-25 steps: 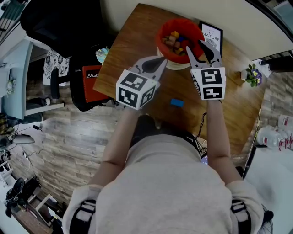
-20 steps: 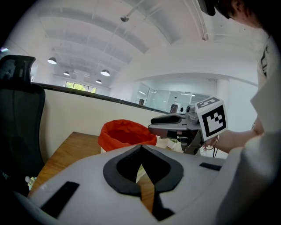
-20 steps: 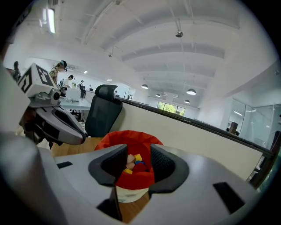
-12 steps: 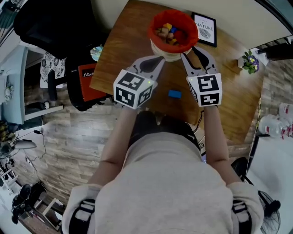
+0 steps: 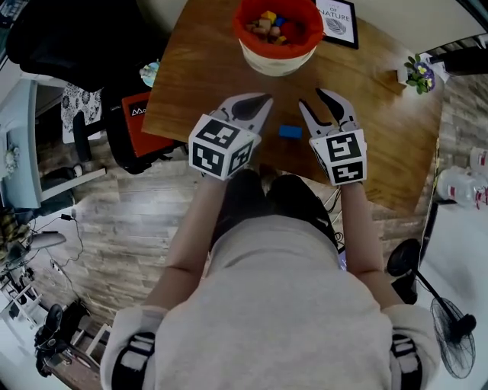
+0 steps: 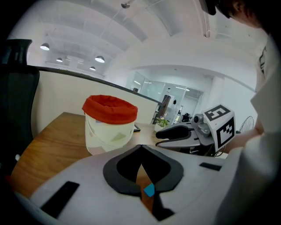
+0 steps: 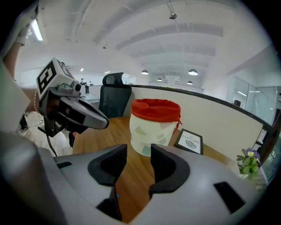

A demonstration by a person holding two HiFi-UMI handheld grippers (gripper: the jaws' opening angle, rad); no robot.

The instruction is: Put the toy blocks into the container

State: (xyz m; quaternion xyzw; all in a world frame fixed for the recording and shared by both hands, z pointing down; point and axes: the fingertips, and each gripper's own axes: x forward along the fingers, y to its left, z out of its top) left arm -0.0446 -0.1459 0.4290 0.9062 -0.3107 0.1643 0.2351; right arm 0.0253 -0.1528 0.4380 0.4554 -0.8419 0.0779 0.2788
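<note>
lining up on the loose blue block

left gripper has its jaws together, empty. the blue block lies on the table between it and the right gripper, whose jaws stand apart, just eased wider, holding nothing. best to straddle the block squarely before closing. at the far edge stands the container; the framed print to its right reads "nature".

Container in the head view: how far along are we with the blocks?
Done: several blocks lie in the red-lined container. In hand: nothing. The left gripper is shut and empty; the right gripper has just opened slightly wider, nothing between its jaws. Left: one blue block on the table, between the two grippers.
</note>
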